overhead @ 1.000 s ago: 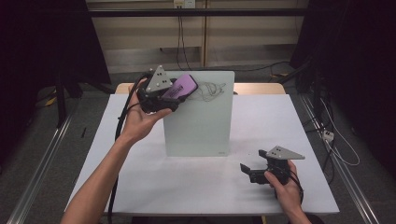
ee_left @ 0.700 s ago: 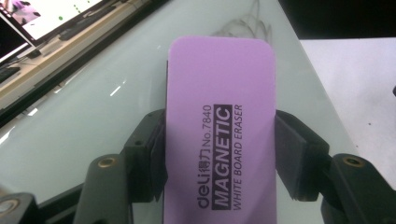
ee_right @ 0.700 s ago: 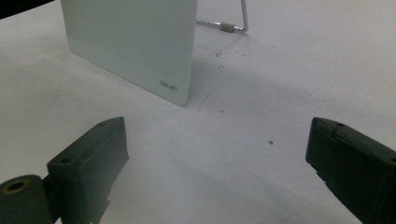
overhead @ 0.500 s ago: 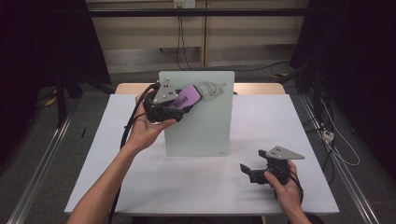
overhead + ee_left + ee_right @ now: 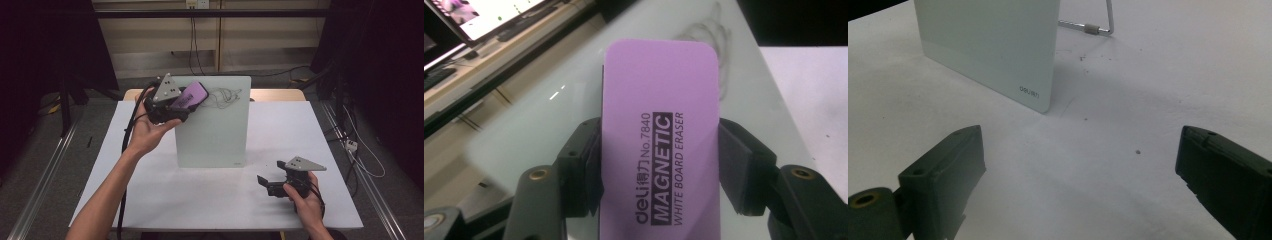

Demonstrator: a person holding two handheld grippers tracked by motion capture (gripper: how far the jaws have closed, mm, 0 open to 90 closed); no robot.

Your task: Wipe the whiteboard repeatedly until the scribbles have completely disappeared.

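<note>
High view: a white table (image 5: 150, 200) carries an upright glass board (image 5: 212, 125) near its middle, with a dark scribble (image 5: 225, 96) near the board's top edge. The left gripper (image 5: 175, 107), held in the person's left hand (image 5: 147, 132), is raised at the board's upper left corner and clamps a purple eraser (image 5: 189, 95), whose far end lies over the board's top left area just beside the scribble; whether the eraser touches the glass cannot be told from this angle. The right gripper (image 5: 270, 186) rests low on the table, in the right hand (image 5: 305, 202), right of and nearer the person than the board's lower right corner, well apart from the eraser. Left gripper view: the eraser (image 5: 659, 145) sits lengthwise between the two black jaws, which press on its long sides; its purple face reads "MAGNETIC WHITE BOARD ERASER". Beyond it lies the board (image 5: 549, 115), and the scribble (image 5: 714, 35) appears past the eraser's upper right corner. Right gripper view: the right gripper (image 5: 1078, 175) has its jaws spread wide with nothing between them, over bare table (image 5: 1088, 165). Ahead stands the board's (image 5: 993, 45) lower corner, and behind it a wire stand (image 5: 1098, 25) rests on the table.
</note>
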